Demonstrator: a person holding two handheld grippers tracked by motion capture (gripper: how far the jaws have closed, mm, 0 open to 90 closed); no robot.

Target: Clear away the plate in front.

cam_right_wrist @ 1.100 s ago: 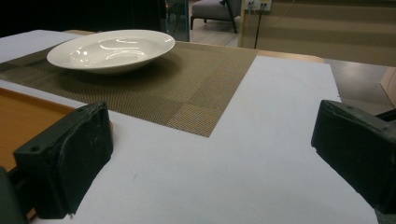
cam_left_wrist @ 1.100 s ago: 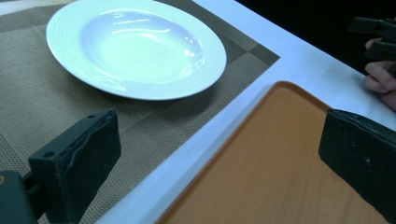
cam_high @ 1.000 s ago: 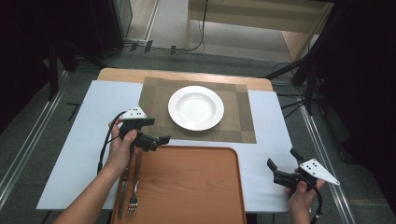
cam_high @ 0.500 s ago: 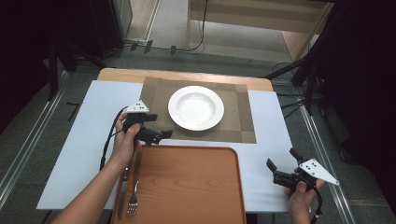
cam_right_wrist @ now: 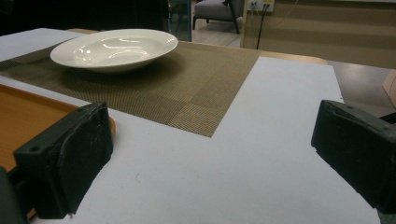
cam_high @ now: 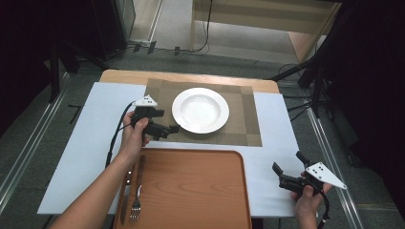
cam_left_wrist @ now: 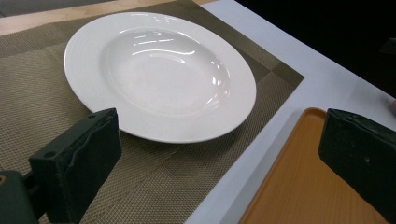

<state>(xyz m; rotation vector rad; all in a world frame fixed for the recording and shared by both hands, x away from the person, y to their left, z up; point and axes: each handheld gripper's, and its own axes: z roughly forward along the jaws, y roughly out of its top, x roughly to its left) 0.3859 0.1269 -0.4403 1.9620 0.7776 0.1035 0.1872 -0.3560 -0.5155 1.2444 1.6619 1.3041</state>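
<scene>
A white deep plate (cam_high: 200, 109) sits on a brown woven placemat (cam_high: 241, 129) at the far middle of the table. My left gripper (cam_high: 168, 130) is open and empty, just left of the plate's near rim, over the placemat's corner. In the left gripper view the plate (cam_left_wrist: 159, 74) lies close ahead between the wide-apart jaws of that gripper (cam_left_wrist: 219, 163). My right gripper (cam_high: 288, 162) is open and empty near the front right edge, over the white sheet. From the right gripper (cam_right_wrist: 210, 154) the plate (cam_right_wrist: 114, 46) shows far off to the left.
An orange tray (cam_high: 191, 191) lies at the front middle, with a fork (cam_high: 137, 205) and a knife (cam_high: 125, 195) along its left side. A white sheet (cam_high: 86, 143) covers the wooden table. Dark stands and cables ring the table.
My left gripper has moved forward and right, from beside the tray's far left corner up to the plate's near left rim. The right gripper has stayed put.
</scene>
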